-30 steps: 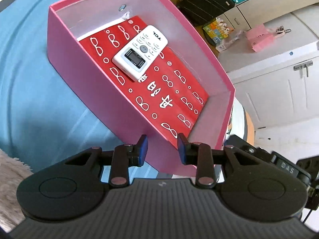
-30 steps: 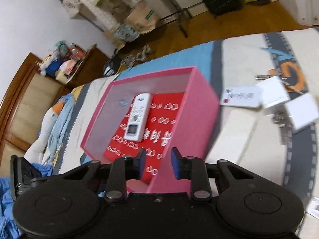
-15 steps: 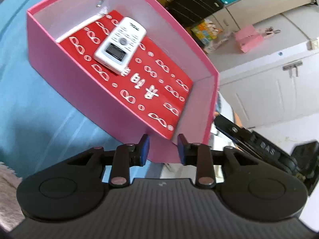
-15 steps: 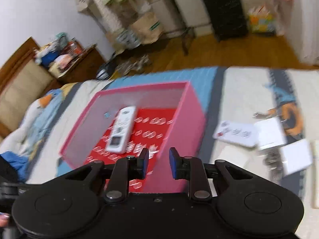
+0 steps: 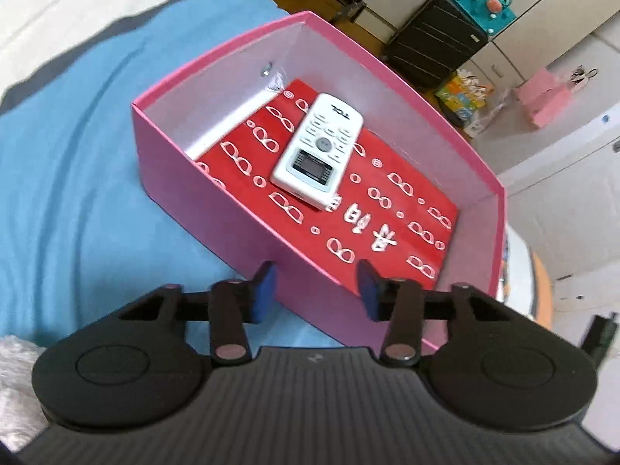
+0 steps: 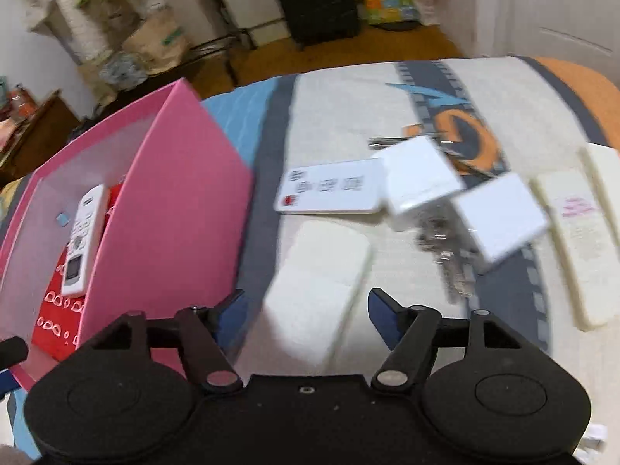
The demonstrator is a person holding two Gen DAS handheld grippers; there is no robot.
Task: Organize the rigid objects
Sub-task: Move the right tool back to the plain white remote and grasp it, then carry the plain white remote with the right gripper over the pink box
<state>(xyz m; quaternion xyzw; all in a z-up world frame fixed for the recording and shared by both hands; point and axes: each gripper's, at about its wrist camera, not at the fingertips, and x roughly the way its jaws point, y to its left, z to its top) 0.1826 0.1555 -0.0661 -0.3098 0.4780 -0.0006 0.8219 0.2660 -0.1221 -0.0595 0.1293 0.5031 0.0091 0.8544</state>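
- The step in hand looked like fetching the next item for the open pink cardboard box (image 5: 217, 178); a white remote control with a small screen (image 5: 317, 151) already lay inside it on a red sheet printed with white loops (image 5: 418, 209).
- The right tongs (image 6: 306, 310) were spread wide and empty, hovering just above a white rounded rectangular block (image 6: 321, 271) on the patterned bed cover (image 6: 348, 97); the blur left it unclear whether the pads touched it.
- The left tongs (image 5: 316, 290) were released and empty, poised over the box's near wall.
- Next, by my judgement, the right tongs needed to settle around the block's long sides and clench; then lift it over the pink wall.
- A white card with a red mark (image 6: 329, 190), two white square boxes (image 6: 500, 213), some keys (image 6: 445, 248) and a cream remote (image 6: 577, 232) lay near; the box wall stood just beside the left pad, so room was tight there and freer on the right.
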